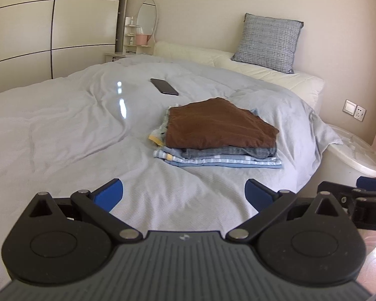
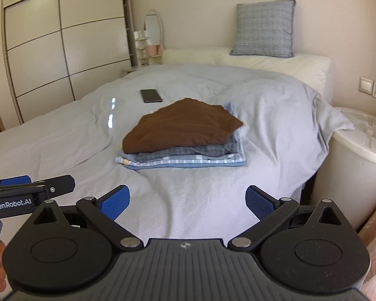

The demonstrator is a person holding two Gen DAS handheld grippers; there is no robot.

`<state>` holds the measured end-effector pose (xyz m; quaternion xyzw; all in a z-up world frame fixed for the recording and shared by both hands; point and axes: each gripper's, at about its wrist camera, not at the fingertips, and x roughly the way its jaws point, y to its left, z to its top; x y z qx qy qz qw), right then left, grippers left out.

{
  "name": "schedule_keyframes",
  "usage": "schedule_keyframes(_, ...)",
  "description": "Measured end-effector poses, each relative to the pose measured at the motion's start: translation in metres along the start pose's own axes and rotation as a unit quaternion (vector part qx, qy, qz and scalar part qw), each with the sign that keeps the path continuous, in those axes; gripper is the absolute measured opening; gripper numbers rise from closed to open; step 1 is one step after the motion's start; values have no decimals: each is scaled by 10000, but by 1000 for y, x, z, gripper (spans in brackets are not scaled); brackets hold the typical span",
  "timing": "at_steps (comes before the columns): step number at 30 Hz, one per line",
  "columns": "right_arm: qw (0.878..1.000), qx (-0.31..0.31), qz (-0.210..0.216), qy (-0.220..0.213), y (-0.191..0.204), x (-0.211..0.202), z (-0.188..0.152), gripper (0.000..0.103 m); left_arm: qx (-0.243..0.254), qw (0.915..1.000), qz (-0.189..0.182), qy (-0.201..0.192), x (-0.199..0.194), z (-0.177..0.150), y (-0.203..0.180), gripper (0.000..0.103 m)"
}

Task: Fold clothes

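Left gripper (image 1: pixel 184 195): jaws wide apart, nothing between them, hovering over the near edge of the bed (image 1: pixel 50 130). Right gripper (image 2: pixel 188 202): same, spread and empty, just beside the left one.

Ahead of both, a stack of folded clothes (image 1: pixel 218 135) sits on the grey duvet: brown garment (image 2: pixel 183 128) on top, greyish-blue pieces under it, a striped light-blue one at the bottom. Edges roughly squared, brown top a bit lumpy.

Further back a phone (image 1: pixel 164 86) lies flat, well apart from the stack; a pillow (image 1: pixel 268 42) leans on the wall.

No loose garments visible on the bed, so folding looks done, though anything outside these views can't be ruled out. At most a tidy of the top piece is left.
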<state>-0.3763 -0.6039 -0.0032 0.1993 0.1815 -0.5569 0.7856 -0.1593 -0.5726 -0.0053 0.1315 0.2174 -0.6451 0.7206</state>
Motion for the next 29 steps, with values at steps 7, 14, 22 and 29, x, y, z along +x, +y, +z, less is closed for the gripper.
schedule_keyframes(7,10000,52,-50,-32,-2,0,1,101,69,10000,40,20,1,0,1,102)
schedule_keyframes(14,9999,85,-77,-30,-7,0,3,101,162,9998,35,62,8,1,-6,102)
schedule_keyframes(22,9999,164,-45,-2,-14,4,2,101,230,9996,48,145,17,-2,-12,102)
schedule_keyframes(29,9997,247,-55,72,-22,11,-4,101,230,9995,-52,193,26,-5,-17,102)
